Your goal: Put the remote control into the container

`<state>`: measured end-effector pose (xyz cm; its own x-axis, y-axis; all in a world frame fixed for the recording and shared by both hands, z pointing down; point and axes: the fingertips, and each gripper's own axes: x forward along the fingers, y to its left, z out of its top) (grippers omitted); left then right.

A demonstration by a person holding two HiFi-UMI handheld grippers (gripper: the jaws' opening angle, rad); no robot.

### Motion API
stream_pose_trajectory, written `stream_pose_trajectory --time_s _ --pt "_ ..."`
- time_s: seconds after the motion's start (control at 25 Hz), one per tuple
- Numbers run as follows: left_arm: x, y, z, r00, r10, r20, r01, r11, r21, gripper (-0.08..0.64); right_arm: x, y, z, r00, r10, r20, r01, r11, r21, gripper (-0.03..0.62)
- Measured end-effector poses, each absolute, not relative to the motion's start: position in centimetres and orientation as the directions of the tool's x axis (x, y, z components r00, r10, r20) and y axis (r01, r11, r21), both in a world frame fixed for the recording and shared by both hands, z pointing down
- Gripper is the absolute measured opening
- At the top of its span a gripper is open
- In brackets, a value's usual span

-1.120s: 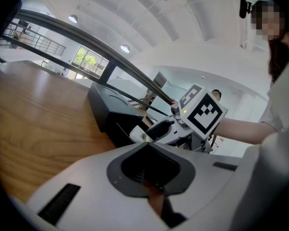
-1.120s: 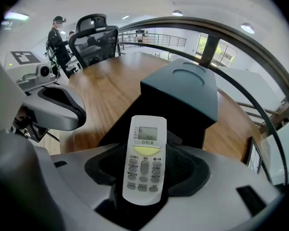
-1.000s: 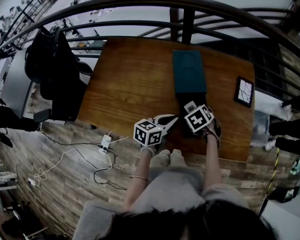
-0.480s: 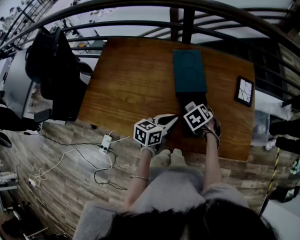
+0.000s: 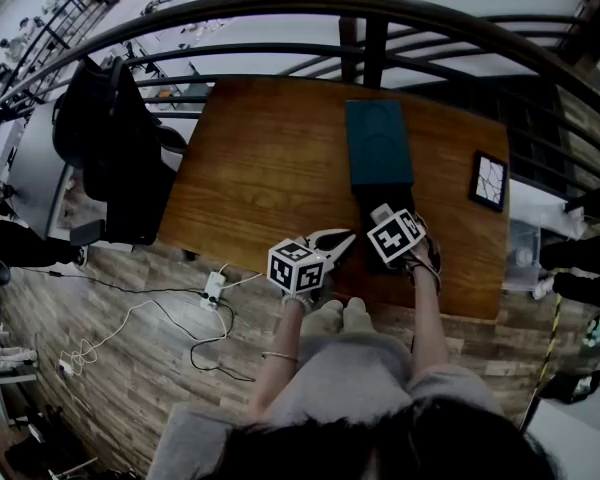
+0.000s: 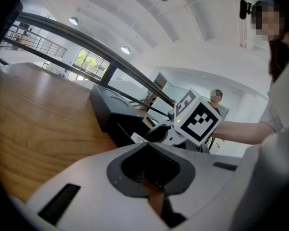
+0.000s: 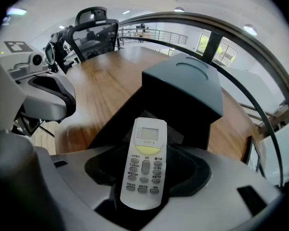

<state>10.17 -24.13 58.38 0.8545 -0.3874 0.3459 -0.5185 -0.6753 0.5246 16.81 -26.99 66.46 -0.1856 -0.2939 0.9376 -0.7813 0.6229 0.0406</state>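
Observation:
A white remote control (image 7: pixel 144 162) with a small screen and grey buttons lies lengthwise between the jaws of my right gripper (image 7: pixel 145 153), which is shut on it. That gripper (image 5: pixel 382 214) hangs over the open black container (image 7: pixel 119 119) near the front edge of the wooden table (image 5: pixel 270 158). The container's dark teal lid (image 5: pixel 380 143) stands just beyond it. To the left of the container, my left gripper (image 5: pixel 340 240) points at its side. In the left gripper view its jaws (image 6: pixel 151 170) look closed with nothing in them, and the black container (image 6: pixel 113 110) shows ahead.
A small framed black panel (image 5: pixel 488 182) lies at the table's right edge. A chair draped with a black jacket (image 5: pixel 105 138) stands left of the table. A dark railing (image 5: pixel 380 28) runs behind it. A power strip with cables (image 5: pixel 212 286) is on the floor.
The right gripper with the remote has shifted only a little over the container. The left gripper has stayed where it was.

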Motion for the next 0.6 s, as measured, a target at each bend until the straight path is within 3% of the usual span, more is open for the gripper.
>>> stream_pose_trajectory --time_s 0.6 --pt "9.81 -23.42 58.39 0.855 -0.382 0.350 -0.517 -0.676 0.524 0.004 16.53 -27.36 65.72 -0.203 -0.380 0.902 -0.786 0.613 0.082 0.249"
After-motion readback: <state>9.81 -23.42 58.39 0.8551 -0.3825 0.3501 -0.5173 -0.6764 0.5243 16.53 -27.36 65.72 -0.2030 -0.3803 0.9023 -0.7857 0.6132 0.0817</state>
